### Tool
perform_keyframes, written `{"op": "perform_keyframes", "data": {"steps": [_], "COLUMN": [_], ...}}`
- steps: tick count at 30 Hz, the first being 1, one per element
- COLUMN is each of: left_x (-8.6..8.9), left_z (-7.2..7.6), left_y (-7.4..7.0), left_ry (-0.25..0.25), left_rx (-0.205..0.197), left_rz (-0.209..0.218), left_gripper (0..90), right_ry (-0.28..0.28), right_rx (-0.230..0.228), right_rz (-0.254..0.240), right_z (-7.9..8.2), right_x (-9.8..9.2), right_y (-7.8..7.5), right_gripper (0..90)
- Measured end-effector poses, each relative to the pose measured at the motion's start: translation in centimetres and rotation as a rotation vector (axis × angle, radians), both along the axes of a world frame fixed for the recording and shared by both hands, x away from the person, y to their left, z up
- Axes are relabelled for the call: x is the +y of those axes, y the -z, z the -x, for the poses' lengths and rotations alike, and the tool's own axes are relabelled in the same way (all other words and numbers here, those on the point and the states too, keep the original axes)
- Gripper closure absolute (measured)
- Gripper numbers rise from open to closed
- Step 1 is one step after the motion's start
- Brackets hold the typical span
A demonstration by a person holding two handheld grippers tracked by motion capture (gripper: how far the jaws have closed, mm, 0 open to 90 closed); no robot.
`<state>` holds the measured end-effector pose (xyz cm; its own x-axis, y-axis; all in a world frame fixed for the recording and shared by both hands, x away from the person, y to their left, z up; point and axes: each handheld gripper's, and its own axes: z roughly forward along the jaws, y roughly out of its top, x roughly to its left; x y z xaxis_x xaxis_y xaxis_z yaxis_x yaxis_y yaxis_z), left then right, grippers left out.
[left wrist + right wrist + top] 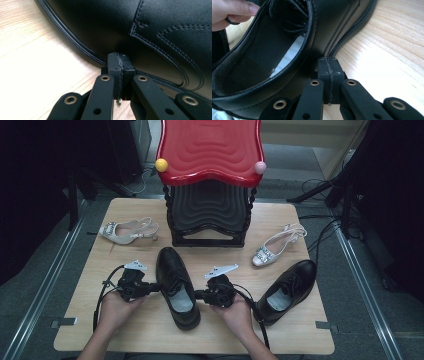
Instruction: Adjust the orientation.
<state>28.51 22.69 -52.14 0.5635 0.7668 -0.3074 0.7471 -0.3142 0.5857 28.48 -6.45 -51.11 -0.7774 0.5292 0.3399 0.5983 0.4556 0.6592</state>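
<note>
Both closed claws press against the black shoe (177,287) near the counter's (150,330) front edge: left claw (156,287) and right claw (199,294) from opposite sides.

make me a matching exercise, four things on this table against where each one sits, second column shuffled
Things:
1. black leather lace-up shoe between the claws
2. second black leather shoe
3. silver slingback heel
4. red wavy-topped rack

Places:
A. far middle of the wooden table
B. near right
C. near middle, a shut claw against each side
D. far left

Pairs: 1-C, 2-B, 3-D, 4-A
</note>
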Motion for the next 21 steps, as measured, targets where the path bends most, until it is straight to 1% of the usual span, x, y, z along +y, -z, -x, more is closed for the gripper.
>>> {"op": "perform_keyframes", "data": {"steps": [2,4,5,7,8,11,13,14,18,21], "left_x": [-0.2,-0.4,-0.7,-0.9,-1.4,-1.9,-2.7,-2.7,-3.7,-4.1], "left_z": [-0.4,-0.5,-0.7,-0.8,-1.1,-1.4,-1.7,-1.7,-1.9,-2.2], "left_y": [0.1,0.1,0.2,0.2,0.1,0.1,0.2,0.2,0.2,0.1], "left_ry": [0.006,0.008,0.012,0.016,0.028,0.04,0.057,0.057,0.07,0.078], "left_rx": [0.01,0.01,0.008,0.011,0.007,0.005,0.0,0.0,-0.013,-0.01], "left_rz": [0.016,0.018,0.024,0.024,0.019,0.018,0.018,0.018,0.024,0.015], "left_gripper": [90.0,90.0,90.0,90.0,90.0,90.0,90.0,90.0,90.0,90.0], "right_ry": [0.003,0.008,0.012,0.019,0.023,0.033,0.048,0.053,0.071,0.081], "right_rx": [0.0,-0.002,0.0,-0.002,-0.001,-0.001,0.001,-0.003,-0.005,-0.003], "right_rz": [-0.001,-0.003,-0.004,-0.003,0.0,0.003,0.008,0.01,0.021,0.019], "right_z": [0.2,0.4,0.5,0.6,0.7,0.7,0.9,1.0,1.0,0.9], "right_x": [-0.2,-0.4,-0.5,-0.8,-0.9,-1.1,-1.5,-1.7,-2.3,-2.4], "right_y": [0.0,0.0,0.0,0.0,0.0,0.1,0.1,0.1,0.2,0.3], "right_gripper": [90.0,90.0,90.0,90.0,90.0,90.0,90.0,90.0,90.0,90.0]}}
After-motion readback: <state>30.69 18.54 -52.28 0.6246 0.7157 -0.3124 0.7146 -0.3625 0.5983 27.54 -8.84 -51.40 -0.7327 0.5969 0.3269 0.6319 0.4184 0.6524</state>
